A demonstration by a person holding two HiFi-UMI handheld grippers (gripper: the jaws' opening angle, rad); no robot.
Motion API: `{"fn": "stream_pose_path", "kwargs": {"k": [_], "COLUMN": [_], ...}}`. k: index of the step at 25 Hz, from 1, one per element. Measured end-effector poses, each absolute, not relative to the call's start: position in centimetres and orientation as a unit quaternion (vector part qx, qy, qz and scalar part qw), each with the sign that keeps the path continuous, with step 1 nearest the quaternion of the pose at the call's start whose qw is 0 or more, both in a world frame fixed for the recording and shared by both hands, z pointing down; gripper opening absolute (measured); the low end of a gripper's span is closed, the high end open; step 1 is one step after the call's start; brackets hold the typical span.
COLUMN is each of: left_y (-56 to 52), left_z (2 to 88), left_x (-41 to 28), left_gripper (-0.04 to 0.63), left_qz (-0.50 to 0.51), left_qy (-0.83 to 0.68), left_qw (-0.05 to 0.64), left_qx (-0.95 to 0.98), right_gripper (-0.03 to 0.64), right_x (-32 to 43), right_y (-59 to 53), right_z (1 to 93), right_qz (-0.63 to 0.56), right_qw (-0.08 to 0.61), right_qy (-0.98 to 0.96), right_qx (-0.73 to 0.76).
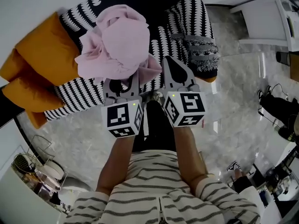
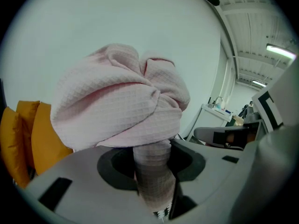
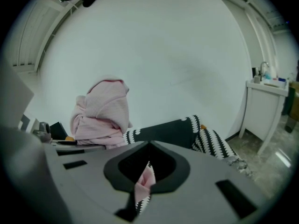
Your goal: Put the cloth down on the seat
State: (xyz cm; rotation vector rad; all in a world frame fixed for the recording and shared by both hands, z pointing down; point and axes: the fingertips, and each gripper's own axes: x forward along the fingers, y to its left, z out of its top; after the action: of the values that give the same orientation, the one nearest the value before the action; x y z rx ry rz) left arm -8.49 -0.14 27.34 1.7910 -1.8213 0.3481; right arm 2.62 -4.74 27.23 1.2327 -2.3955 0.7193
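Striped sleeves and two bare forearms are closest in the head view, and each hand holds one of the tongs. On the left tongs (image 1: pixel 120 84) sits a marker cube (image 1: pixel 122 117) with black-and-white square patterns and a small green light. The cube on the right tongs (image 1: pixel 174 73) looks the same (image 1: pixel 187 108). These patterns are the only print that I can make out. In the left gripper view the left tongs (image 2: pixel 152 171) are clenched on a thick twisted neck of the pink cloth (image 2: pixel 117 111). The rest of the cloth swells above the jaws as a big waffle-textured bundle. In the right gripper view the right tongs (image 3: pixel 145 181) are pressed together on a small pink fold of the same cloth. The main bundle (image 3: pixel 100 111) shows further to the left in that view. From the head view the cloth (image 1: pixel 119 43) is bunched in front of both tongs, over the seat (image 1: pixel 79 94), which has a cover with a black-and-white wavy pattern. Whether its lower folds touch the cover, I cannot tell. Orange cushions (image 1: pixel 42 55) lie at the left end of the seat. A grey fringed fabric (image 1: pixel 202 50) hangs over its right end. Around the seat is a pale marbled floor (image 1: pixel 224 111), and a white cabinet (image 1: pixel 266 17) stands at the upper right, well apart.
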Motion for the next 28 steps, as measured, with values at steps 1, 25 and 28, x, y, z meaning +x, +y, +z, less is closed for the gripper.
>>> {"fn": "stream_pose_path", "kwargs": {"k": [1, 25, 28], "left_y": [0.0, 5.0, 5.4], "left_z": [27.8, 37.4, 38.6], "left_x": [-8.4, -5.5, -5.2], "left_gripper": [0.166, 0.166, 0.166], "left_qz": [0.131, 0.163, 0.166], "left_qy": [-0.679, -0.66, -0.658], "left_qw": [0.282, 0.353, 0.361], "left_qx": [0.665, 0.642, 0.639], "right_gripper": [0.014, 0.014, 0.013], "right_x": [2.8, 5.2, 5.5], "right_y": [-4.5, 0.0, 0.4], "right_z": [27.8, 37.1, 38.6], "right_qz": [0.257, 0.311, 0.319], "right_qw": [0.178, 0.22, 0.23], "right_qy": [-0.844, -0.818, -0.812], "right_qx": [0.435, 0.432, 0.432]}}
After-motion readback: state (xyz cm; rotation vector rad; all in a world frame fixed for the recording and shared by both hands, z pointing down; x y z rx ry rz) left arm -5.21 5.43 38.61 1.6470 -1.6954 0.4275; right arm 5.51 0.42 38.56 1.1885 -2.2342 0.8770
